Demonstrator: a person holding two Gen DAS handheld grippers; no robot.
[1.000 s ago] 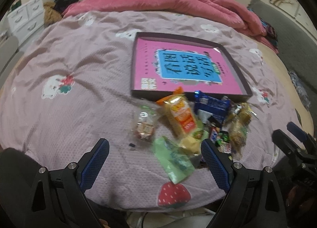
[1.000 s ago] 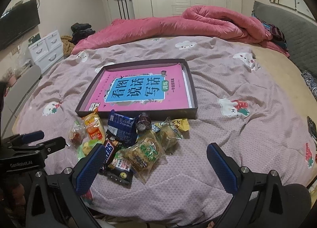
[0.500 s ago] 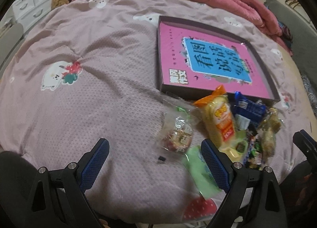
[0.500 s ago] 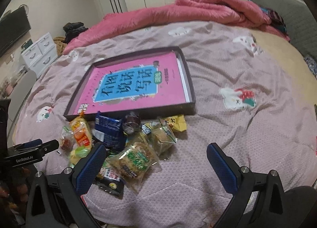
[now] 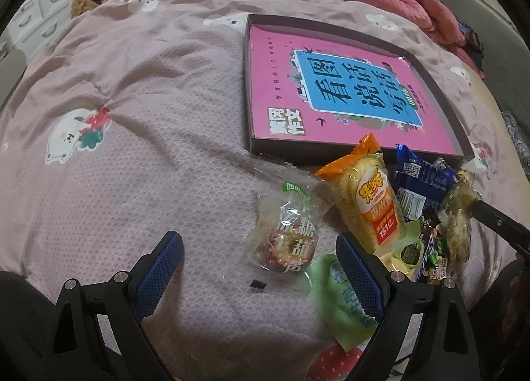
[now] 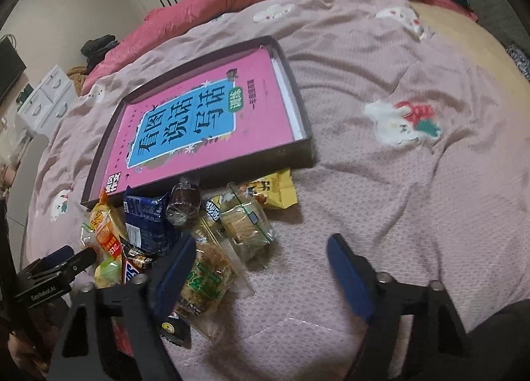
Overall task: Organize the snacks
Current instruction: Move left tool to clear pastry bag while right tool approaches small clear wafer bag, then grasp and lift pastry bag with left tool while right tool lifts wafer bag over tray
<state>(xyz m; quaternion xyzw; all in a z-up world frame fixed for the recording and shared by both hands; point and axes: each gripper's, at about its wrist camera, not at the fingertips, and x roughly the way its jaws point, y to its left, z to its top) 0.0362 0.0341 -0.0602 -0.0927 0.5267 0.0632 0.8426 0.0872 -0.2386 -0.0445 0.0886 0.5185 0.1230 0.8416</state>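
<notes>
**Both grippers close in on the snack pile**

Left wrist view: the left gripper (image 5: 258,268) now sits lower and nearer the snacks than a second ago, jaws spread wide, holding nothing. The clear packet (image 5: 286,232) lies between its fingers, just in front of the tray (image 5: 251,145). The orange packet (image 5: 371,198) and blue packet (image 5: 420,182) lie beside it against the tray's near wall; the green packet (image 5: 341,304) is partly under the right finger. Likely first pick: the clear packet.

Right wrist view: the right gripper (image 6: 255,271) has also dropped closer, jaws released and empty. Its left finger overlaps a biscuit packet (image 6: 205,281). The yellow packet (image 6: 275,192) touches the tray (image 6: 298,152). Only a pink book (image 6: 198,122) is in the tray, so sorting has not started.
</notes>
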